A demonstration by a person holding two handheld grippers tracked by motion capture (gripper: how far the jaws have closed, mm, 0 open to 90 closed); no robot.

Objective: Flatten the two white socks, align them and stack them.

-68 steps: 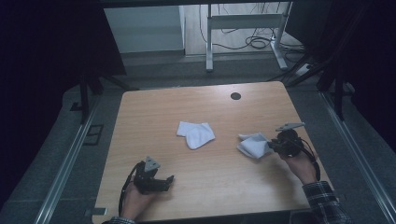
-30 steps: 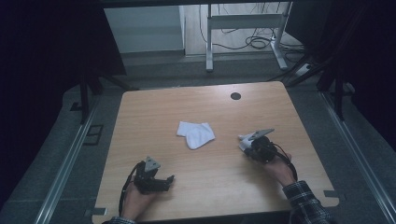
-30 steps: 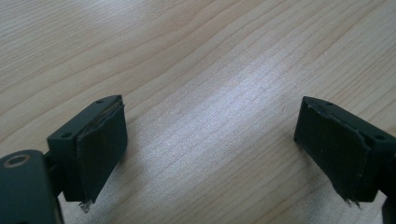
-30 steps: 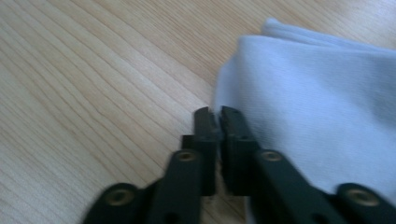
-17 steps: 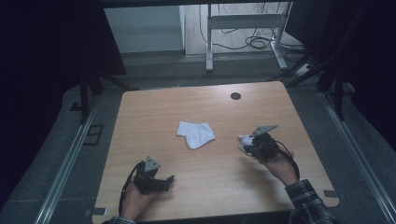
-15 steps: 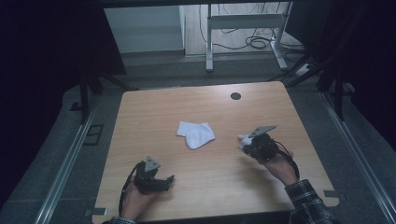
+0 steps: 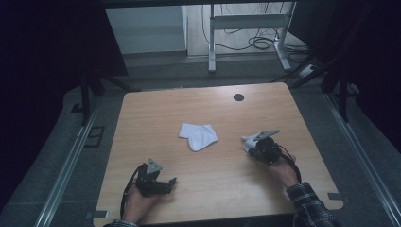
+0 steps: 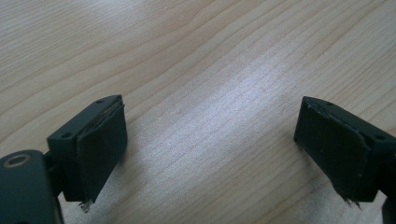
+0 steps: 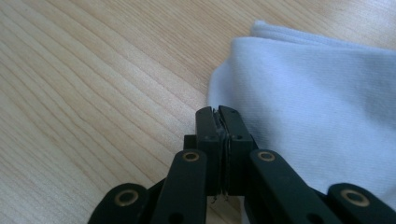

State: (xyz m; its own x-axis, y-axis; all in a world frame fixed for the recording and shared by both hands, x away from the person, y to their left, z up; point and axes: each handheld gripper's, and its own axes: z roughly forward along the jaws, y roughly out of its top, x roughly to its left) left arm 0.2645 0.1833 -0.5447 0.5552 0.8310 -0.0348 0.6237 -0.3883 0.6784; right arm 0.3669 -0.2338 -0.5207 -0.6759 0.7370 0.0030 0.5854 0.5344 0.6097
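Roughly at the middle of the wooden table (image 7: 265, 184) lies a small white cloth (image 7: 198, 135), folded and flat on the wood, with bare tabletop all around it. A second white cloth (image 7: 248, 141) sits to its right, well apart from the first, and only a small part of it peeks out from under the right gripper (image 7: 259, 148) in the high view. In the right gripper view this cloth (image 9: 317, 102) spreads across the upper right, pale and soft with a rolled edge along its top, and the right gripper (image 9: 218, 114) has its two black jaws pressed tight together with no gap between them, their tips at the cloth's left edge; whether a fold of fabric is pinched between them cannot be told. A hand (image 7: 283, 168) in a plaid sleeve (image 7: 307, 203) holds that gripper from the near right side of the table. Over on the near left, the left gripper (image 7: 172, 181) rests low on the table in the person's other hand (image 7: 137, 205), pointing toward the right, well away from both cloths. In the left gripper view its jaws stand spread wide apart, the left gripper (image 8: 212, 144) holding nothing, with plain wood grain showing between the two black pads. A small dark round hole (image 7: 239, 97) marks the far side of the table, and beyond the far edge stand the legs of a white frame (image 7: 246, 23) on the floor, with cables (image 7: 257, 43) lying near it.
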